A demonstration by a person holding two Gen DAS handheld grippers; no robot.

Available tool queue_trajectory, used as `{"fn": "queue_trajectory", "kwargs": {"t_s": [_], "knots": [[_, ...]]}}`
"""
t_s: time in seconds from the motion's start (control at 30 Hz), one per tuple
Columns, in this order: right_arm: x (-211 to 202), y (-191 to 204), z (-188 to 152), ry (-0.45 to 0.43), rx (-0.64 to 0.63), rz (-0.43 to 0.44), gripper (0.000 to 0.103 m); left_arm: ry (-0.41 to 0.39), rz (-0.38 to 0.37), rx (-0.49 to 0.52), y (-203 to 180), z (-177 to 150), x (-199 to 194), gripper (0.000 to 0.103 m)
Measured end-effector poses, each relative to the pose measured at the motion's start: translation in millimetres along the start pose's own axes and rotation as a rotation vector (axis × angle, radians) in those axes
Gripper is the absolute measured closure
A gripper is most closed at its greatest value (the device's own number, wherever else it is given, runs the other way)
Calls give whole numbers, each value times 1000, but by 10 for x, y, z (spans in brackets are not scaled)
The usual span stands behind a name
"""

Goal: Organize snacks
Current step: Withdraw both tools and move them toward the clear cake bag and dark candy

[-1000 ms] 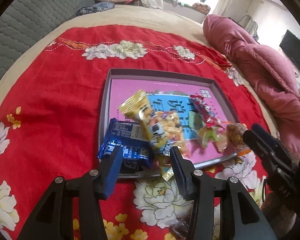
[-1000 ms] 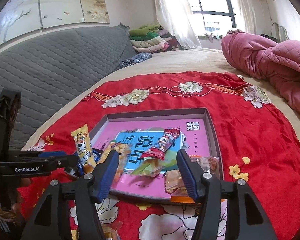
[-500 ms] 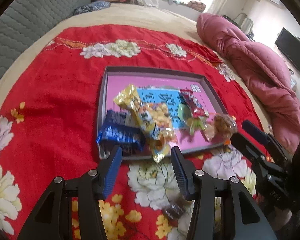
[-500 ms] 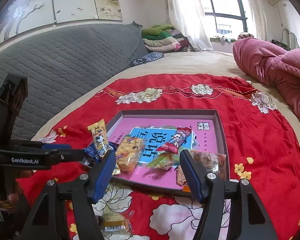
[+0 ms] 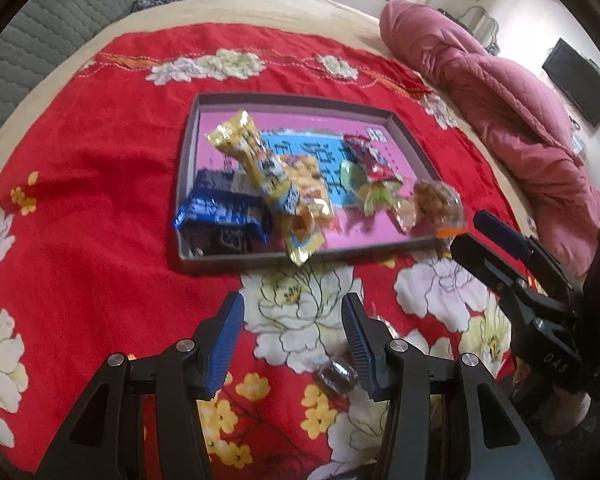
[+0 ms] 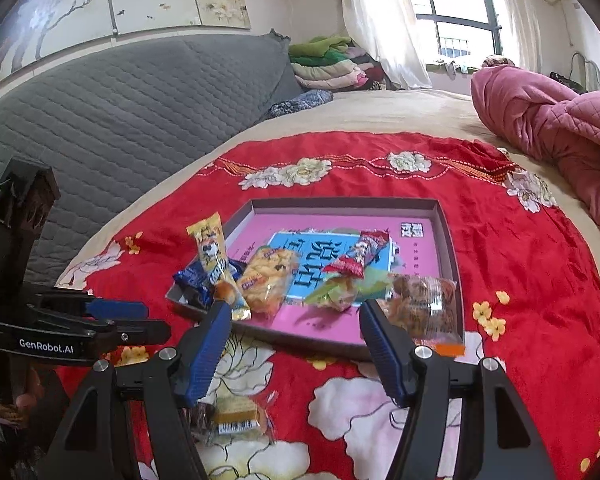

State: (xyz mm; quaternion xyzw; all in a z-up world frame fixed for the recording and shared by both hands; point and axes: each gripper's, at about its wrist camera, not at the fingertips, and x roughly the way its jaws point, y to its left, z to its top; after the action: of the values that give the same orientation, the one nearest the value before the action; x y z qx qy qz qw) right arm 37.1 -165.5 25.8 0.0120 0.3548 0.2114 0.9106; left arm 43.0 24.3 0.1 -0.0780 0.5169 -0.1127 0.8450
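Both tongs (image 5: pixel 292 334) (image 6: pixel 294 346) hover spread, empty, near tray (image 5: pixel 300 101).

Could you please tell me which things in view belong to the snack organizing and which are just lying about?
Job:
shallow grey tray with pink base
blue foil packet
long yellow wrapper
red wrapper
clear cake packet on the cloth

Lying about:
pink quilted duvet
folded blankets

The left gripper's finger (image 5: pixel 362 344) partly hides a small wrapped snack (image 5: pixel 337 376); its print is blurred.
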Motion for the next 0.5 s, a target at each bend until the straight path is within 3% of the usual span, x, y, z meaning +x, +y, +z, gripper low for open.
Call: {"fn": "queue_trajectory", "kwargs": {"t_s": [0.5], "knots": [[43,109,-247,127,-36,32,37,118,-30,-1,-37,-231,168,51]]}}
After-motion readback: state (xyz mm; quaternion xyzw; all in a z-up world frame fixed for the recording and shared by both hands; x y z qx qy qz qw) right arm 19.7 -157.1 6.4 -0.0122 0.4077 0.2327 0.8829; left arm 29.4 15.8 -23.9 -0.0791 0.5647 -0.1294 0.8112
